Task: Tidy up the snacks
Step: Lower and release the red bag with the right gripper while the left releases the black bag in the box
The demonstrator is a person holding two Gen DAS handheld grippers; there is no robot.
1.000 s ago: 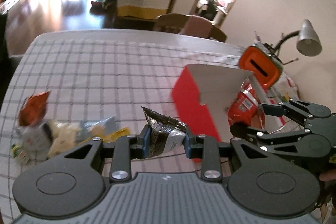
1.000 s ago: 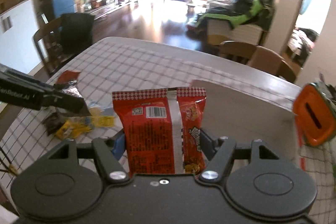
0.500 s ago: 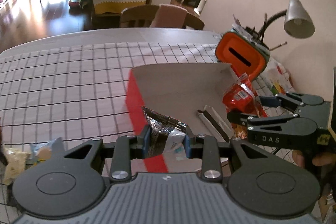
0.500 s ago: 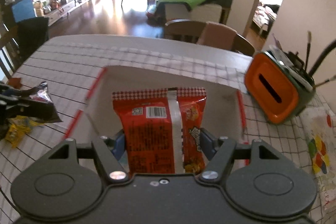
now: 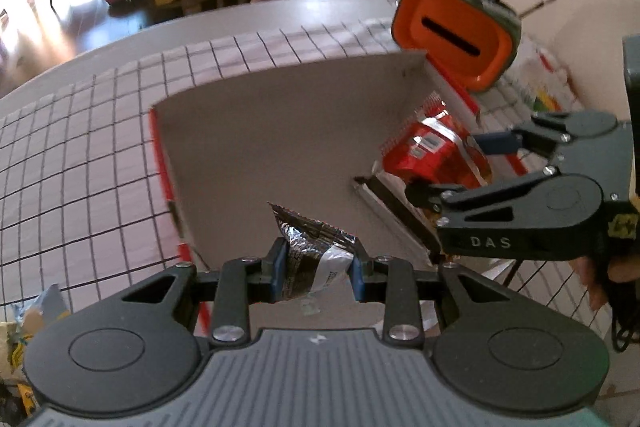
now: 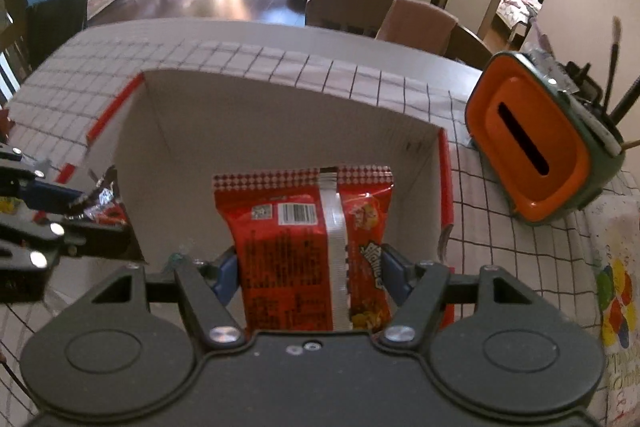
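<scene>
I have both tongs loaded and tipped down over the box (image 6: 280, 123). My left gripper (image 5: 316, 269) is pinched narrow on a small silver pack (image 5: 316, 247), which hangs above the box floor close to its left wall. My right gripper (image 6: 308, 267) stands wider, clamped across the red bag (image 6: 304, 239), which sits upright between the pads, low in the right half of the box.

To drop these well, I'd bring each one lower before letting go, so neither bounces out or lands on the red rim. I'd keep the two grippers well apart and release one at a time (they are close enough in the left view that a sideways drift could knock them together). The red bag is wide and stiff-looking, so I'd lay it flat against the right wall; the silver pack is crumpled and light, so I'd set it in the free left part. There already seems to be a long dark-and-white packet (image 5: 396, 211) on the floor; I'd avoid pinning it under a finger.

As for writing: the right gripper's body reads "DAS" in the left view. The red bag shows a barcode, a small code square and a yellow logo I cannot read. The silver pack's print is too blurred.
</scene>
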